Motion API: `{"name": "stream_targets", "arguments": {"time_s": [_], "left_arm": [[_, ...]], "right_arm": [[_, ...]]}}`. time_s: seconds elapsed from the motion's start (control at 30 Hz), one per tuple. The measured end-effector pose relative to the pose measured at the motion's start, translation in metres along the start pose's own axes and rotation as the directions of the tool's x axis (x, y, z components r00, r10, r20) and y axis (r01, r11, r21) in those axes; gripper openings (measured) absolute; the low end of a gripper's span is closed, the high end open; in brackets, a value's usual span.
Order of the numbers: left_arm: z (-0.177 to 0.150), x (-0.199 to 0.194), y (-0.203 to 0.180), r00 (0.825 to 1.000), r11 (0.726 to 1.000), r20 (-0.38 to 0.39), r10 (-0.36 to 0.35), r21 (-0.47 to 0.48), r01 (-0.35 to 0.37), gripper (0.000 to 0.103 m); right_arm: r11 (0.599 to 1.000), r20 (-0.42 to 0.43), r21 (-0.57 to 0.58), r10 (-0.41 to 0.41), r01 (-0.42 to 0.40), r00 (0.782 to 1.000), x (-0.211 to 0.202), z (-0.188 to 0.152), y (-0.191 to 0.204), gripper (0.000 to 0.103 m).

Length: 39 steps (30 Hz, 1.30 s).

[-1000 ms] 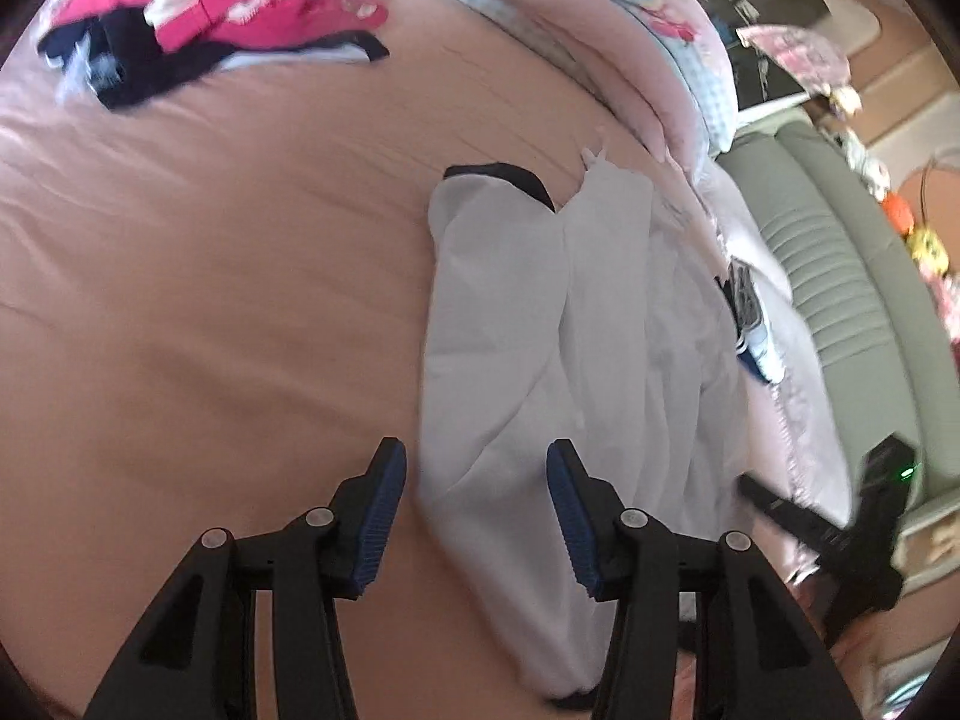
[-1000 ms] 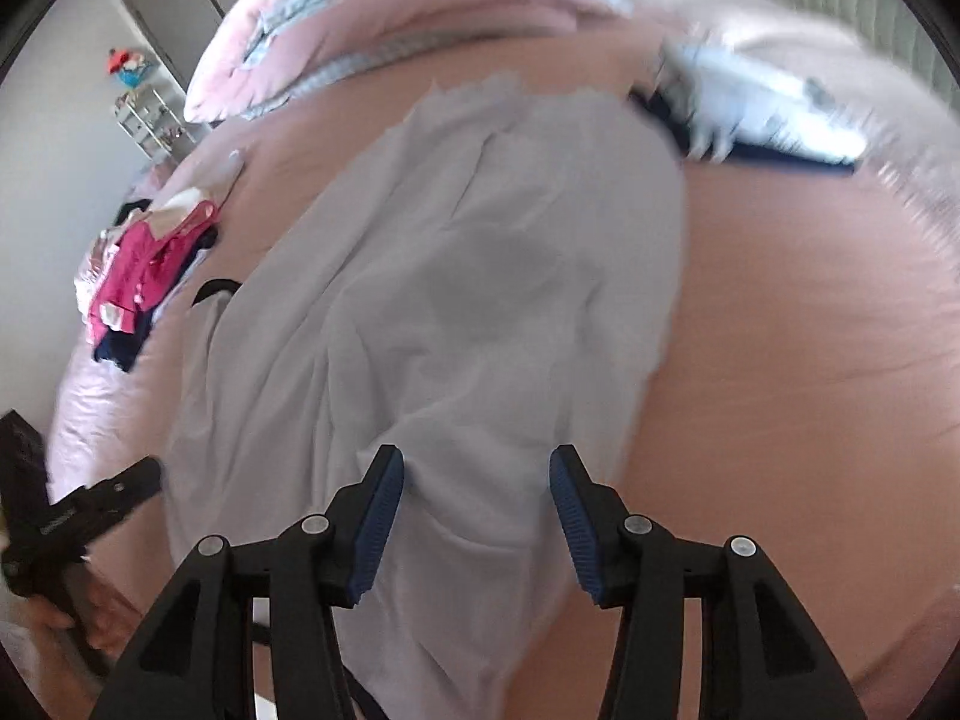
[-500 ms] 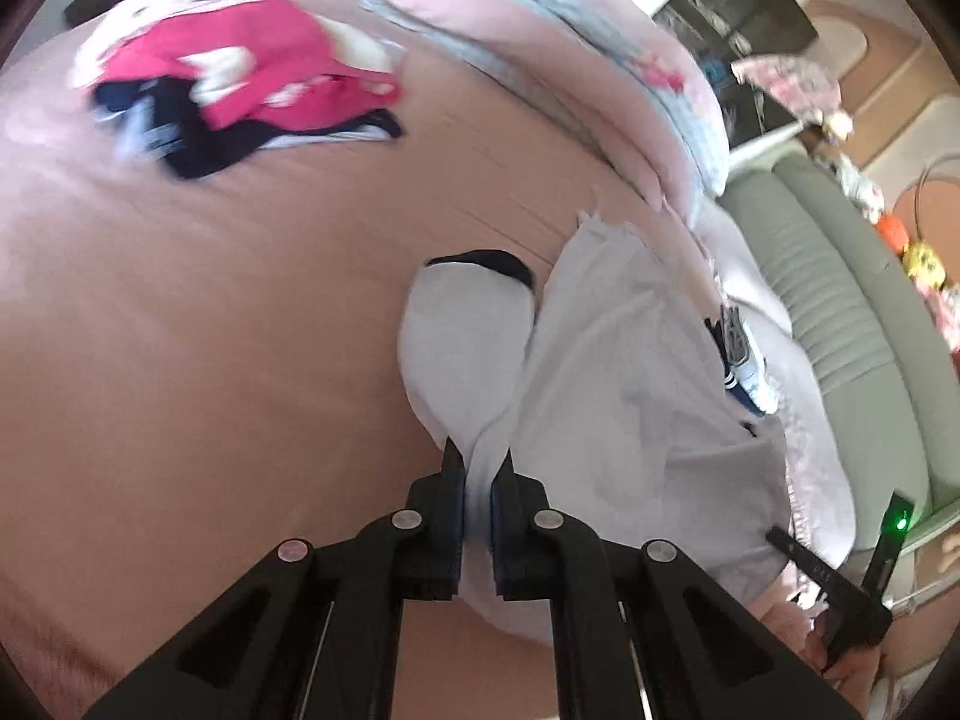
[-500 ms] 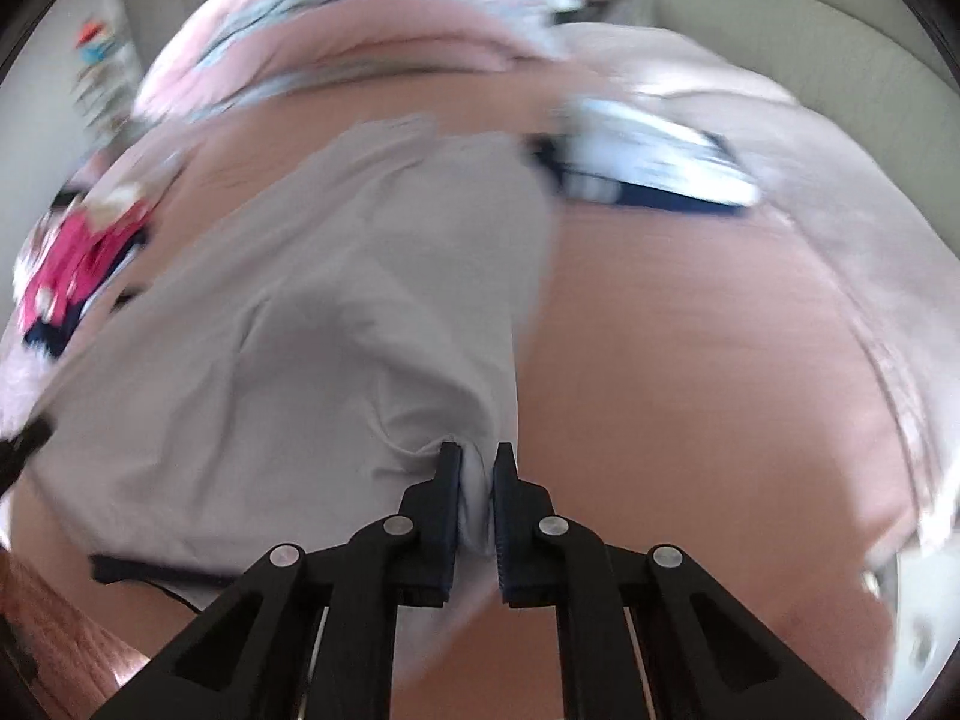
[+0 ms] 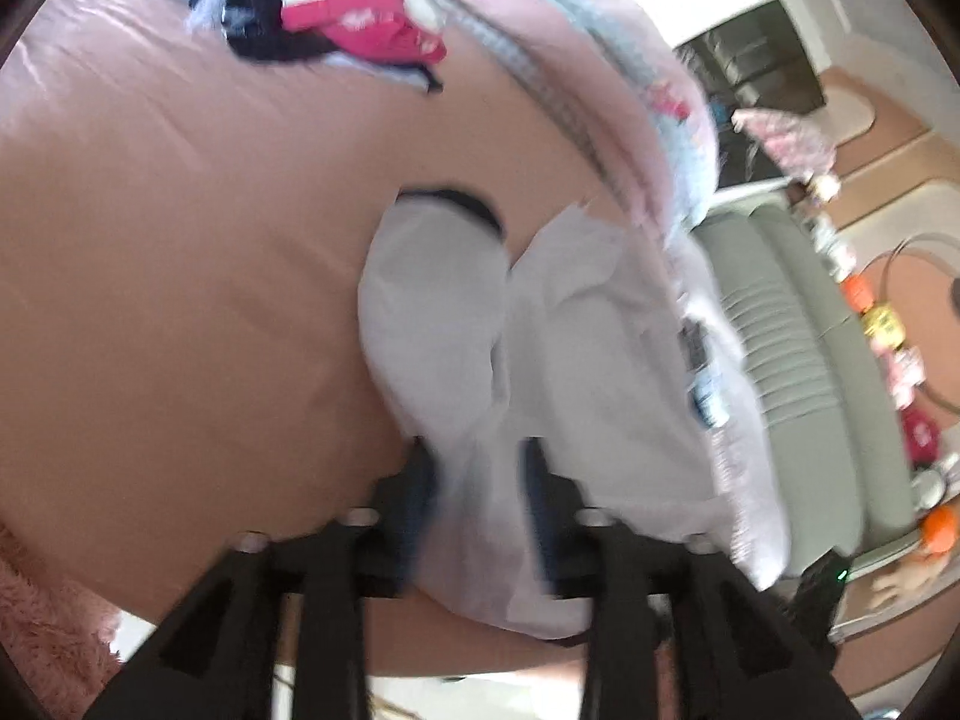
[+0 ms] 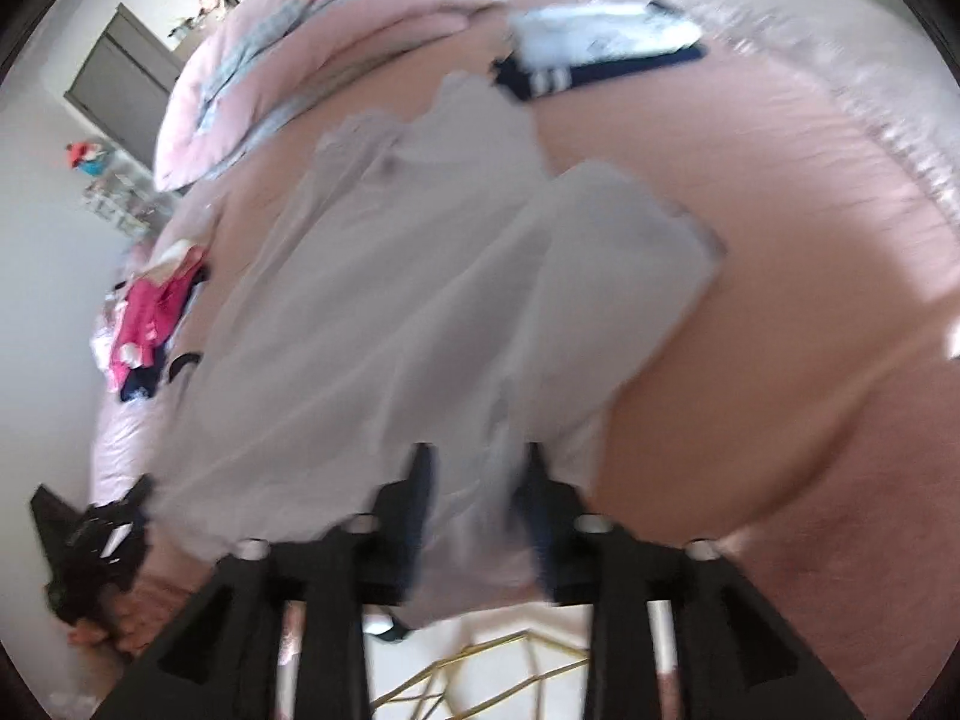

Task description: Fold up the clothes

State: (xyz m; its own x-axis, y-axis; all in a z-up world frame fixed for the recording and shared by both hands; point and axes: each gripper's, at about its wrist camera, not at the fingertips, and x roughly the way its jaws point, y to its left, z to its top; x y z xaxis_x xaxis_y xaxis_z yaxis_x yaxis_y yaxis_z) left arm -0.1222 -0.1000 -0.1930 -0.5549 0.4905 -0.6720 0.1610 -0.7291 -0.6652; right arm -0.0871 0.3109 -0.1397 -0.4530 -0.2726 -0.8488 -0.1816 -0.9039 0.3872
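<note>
While the white garment point(image 5: 576, 360) lies rumpled on the pink bed point(image 5: 180, 276), your left gripper point(image 5: 474, 480) and right gripper point(image 6: 474, 480) sit at its near hem, jaws opening with cloth between them, not pinched. Beyond it you have a folded white-and-navy stack point(image 6: 600, 54), a pile of pink and dark clothes point(image 5: 324, 18) and a pink duvet point(image 5: 600, 60).
</note>
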Motion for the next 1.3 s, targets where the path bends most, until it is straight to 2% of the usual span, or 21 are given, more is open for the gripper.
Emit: {"name": "stream_targets", "arguments": {"time_s": [0.03,0.1,0.13,0.17,0.23,0.3,0.4,0.5,0.57,0.6,0.8,0.83,0.87,0.93,1.0,1.07,1.13,1.17,1.2,1.27,1.3], "left_arm": [[-0.002,0.010,0.003,0.999,1.000,-0.028,0.022,-0.017,-0.022,0.052],[-0.005,0.015,-0.002,0.999,1.000,-0.028,0.030,-0.001,-0.030,0.051],[-0.004,0.015,-0.008,0.999,1.000,-0.034,0.021,0.024,-0.020,0.035],[-0.001,0.019,-0.015,0.997,0.998,-0.072,-0.003,0.058,0.008,0.006],[0.005,0.015,-0.030,0.998,0.994,-0.053,0.021,0.104,-0.016,0.005],[0.011,-0.007,-0.043,1.000,0.993,0.007,-0.030,0.116,0.029,0.005],[0.018,-0.047,-0.058,0.989,0.987,0.072,-0.127,0.109,0.119,0.005],[0.024,-0.094,-0.080,0.972,0.971,0.124,-0.197,0.163,0.176,0.005],[0.024,-0.123,-0.093,0.954,0.951,0.144,-0.263,0.207,0.231,0.005],[0.022,-0.134,-0.096,0.950,0.947,0.153,-0.270,0.219,0.234,0.005],[0.012,-0.168,-0.102,0.940,0.938,0.159,-0.301,0.228,0.262,0.005],[0.013,-0.166,-0.104,0.944,0.939,0.156,-0.289,0.236,0.249,0.005],[0.014,-0.161,-0.106,0.950,0.942,0.149,-0.274,0.240,0.234,0.005],[0.033,-0.128,-0.099,0.974,0.960,0.095,-0.204,0.216,0.180,0.005],[0.052,-0.096,-0.092,0.990,0.972,0.039,-0.132,0.201,0.122,0.005],[0.090,-0.076,-0.106,0.996,0.963,0.021,-0.089,0.258,0.080,0.005],[0.138,-0.087,-0.143,0.988,0.938,0.077,-0.133,0.331,0.100,0.005],[0.161,-0.102,-0.166,0.978,0.921,0.128,-0.164,0.374,0.105,0.005],[0.184,-0.123,-0.196,0.963,0.899,0.179,-0.201,0.424,0.108,0.005],[0.212,-0.166,-0.241,0.928,0.862,0.261,-0.266,0.495,0.107,0.005],[0.219,-0.189,-0.260,0.904,0.847,0.308,-0.295,0.522,0.099,0.005]], "right_arm": [[0.999,-0.023,-0.025,-0.041,0.040,0.999,0.012,-0.002,0.002,0.043],[0.993,-0.049,-0.069,-0.102,0.098,0.994,0.029,-0.004,0.008,0.029],[0.994,-0.024,-0.073,-0.088,0.086,0.996,0.022,-0.001,0.012,0.024],[0.994,0.001,-0.078,-0.074,0.074,0.997,0.016,0.001,0.016,0.011],[0.995,0.050,-0.088,-0.046,0.050,0.998,0.002,0.007,0.023,0.009],[0.995,0.101,-0.094,-0.014,0.024,0.995,-0.014,0.012,0.029,0.008],[0.996,0.196,-0.081,0.054,-0.039,0.979,-0.055,0.022,0.032,0.005],[0.987,0.326,-0.121,0.136,-0.102,0.936,-0.120,0.029,0.042,0.005],[0.980,0.382,-0.144,0.183,-0.137,0.906,-0.150,0.030,0.049,0.005],[0.976,0.404,-0.154,0.204,-0.153,0.892,-0.163,0.030,0.052,0.005],[0.939,0.415,-0.116,0.343,-0.325,0.843,-0.191,0.023,0.050,0.005],[0.933,0.412,-0.114,0.357,-0.341,0.839,-0.192,0.020,0.048,0.005],[0.939,0.405,-0.118,0.342,-0.322,0.848,-0.188,0.019,0.048,0.005],[0.962,0.372,-0.109,0.274,-0.251,0.887,-0.166,0.023,0.047,0.005],[0.971,0.297,-0.085,0.239,-0.224,0.925,-0.126,0.038,0.046,0.005],[0.983,0.270,-0.102,0.174,-0.152,0.947,-0.099,0.070,0.055,0.005],[0.979,0.342,-0.179,0.157,-0.100,0.926,-0.112,0.111,0.082,0.005],[0.974,0.378,-0.215,0.151,-0.072,0.913,-0.119,0.132,0.096,0.005],[0.967,0.427,-0.246,0.166,-0.063,0.889,-0.136,0.152,0.110,0.005],[0.950,0.550,-0.295,0.257,-0.103,0.795,-0.198,0.187,0.140,0.005],[0.941,0.600,-0.318,0.294,-0.116,0.744,-0.228,0.198,0.150,0.005]]}}
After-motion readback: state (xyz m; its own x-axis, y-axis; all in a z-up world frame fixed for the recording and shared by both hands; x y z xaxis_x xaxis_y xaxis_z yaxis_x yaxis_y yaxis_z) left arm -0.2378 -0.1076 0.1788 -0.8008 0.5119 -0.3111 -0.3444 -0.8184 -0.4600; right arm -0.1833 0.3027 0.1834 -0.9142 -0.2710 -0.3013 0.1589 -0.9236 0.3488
